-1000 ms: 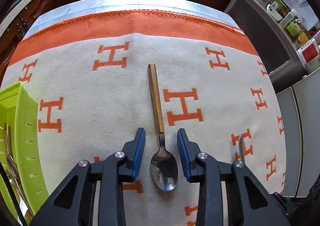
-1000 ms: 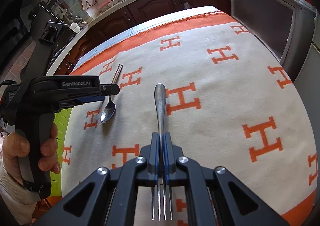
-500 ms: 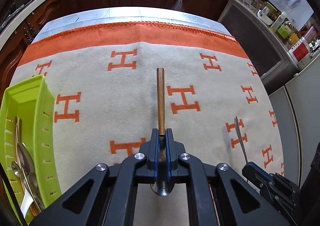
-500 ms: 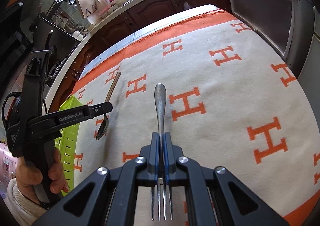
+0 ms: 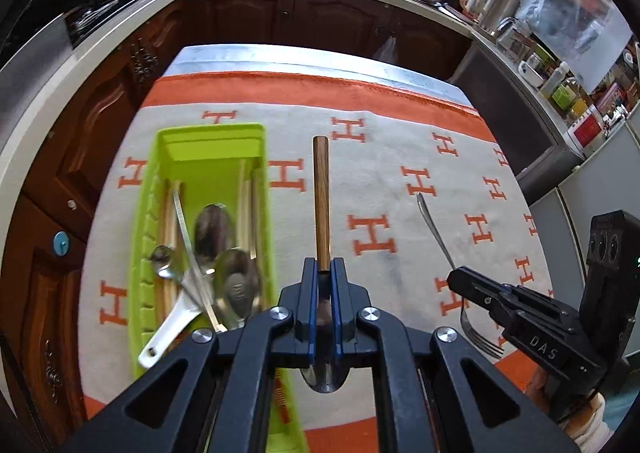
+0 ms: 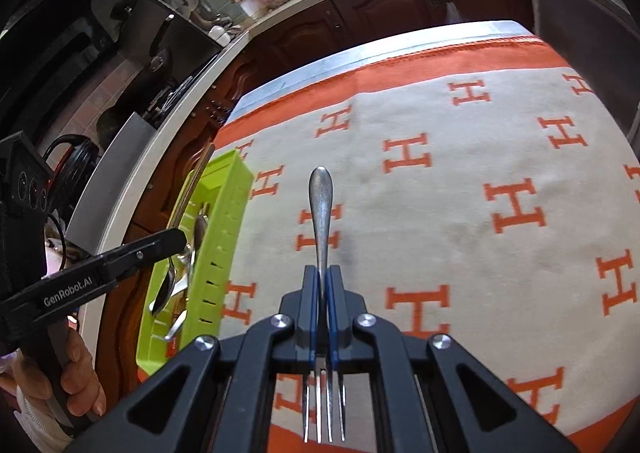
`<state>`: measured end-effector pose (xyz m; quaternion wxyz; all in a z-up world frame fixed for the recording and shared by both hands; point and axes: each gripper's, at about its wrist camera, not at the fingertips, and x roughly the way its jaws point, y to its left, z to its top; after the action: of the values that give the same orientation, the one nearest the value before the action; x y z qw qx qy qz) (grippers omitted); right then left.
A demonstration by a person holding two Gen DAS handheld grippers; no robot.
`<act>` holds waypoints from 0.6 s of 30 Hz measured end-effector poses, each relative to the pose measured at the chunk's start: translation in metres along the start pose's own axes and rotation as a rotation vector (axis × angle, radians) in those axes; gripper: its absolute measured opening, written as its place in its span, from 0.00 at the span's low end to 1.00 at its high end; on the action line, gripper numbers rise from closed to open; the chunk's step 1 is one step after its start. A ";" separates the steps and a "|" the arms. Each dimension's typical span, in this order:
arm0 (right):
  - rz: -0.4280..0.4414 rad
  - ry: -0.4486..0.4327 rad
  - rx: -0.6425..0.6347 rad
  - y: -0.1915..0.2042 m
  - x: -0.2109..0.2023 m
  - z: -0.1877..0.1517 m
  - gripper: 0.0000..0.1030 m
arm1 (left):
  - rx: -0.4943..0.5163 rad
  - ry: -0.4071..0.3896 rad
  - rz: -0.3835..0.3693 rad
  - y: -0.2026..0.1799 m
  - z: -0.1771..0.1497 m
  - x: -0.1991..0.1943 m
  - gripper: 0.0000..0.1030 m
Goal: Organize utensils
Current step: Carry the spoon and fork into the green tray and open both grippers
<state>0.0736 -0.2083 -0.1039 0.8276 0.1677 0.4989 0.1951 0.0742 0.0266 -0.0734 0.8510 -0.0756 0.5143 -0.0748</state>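
The left gripper is clamped on a wooden-handled spoon at the neck where wood meets metal, so the handle juts forward past the fingertips and the bowl hangs beneath the jaws, toward the camera. That grip near the balance point probably keeps the spoon from swinging as it is carried. It hangs clear of the cloth, just to the right of the green tray, which suggests the spoon is headed for that tray. The right gripper is likewise clenched on a metal fork, pinched at the narrow neck with the handle pointing ahead and the tines showing below the jaws; it is held above the patterned tablecloth, well to the right of the tray, apparently waiting its turn. The tray lies lengthwise near the cloth's left edge and already holds a loose pile: several metal spoons, a white-handled scoop-like piece, and what look like chopsticks along its floor. They overlap rather than lie sorted, and no dividers can be made out.
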 end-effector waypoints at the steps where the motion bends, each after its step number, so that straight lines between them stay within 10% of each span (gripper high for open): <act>1: 0.013 0.012 -0.012 0.010 0.004 0.001 0.04 | -0.014 -0.002 0.018 0.013 -0.005 -0.004 0.04; 18: 0.047 0.193 -0.002 0.124 0.090 0.021 0.04 | -0.118 0.112 0.007 0.099 -0.048 0.028 0.04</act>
<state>0.1110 -0.0584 -0.1042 0.7709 0.1588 0.5721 0.2304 0.0492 0.1153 -0.1402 0.8154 -0.1195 0.5646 -0.0456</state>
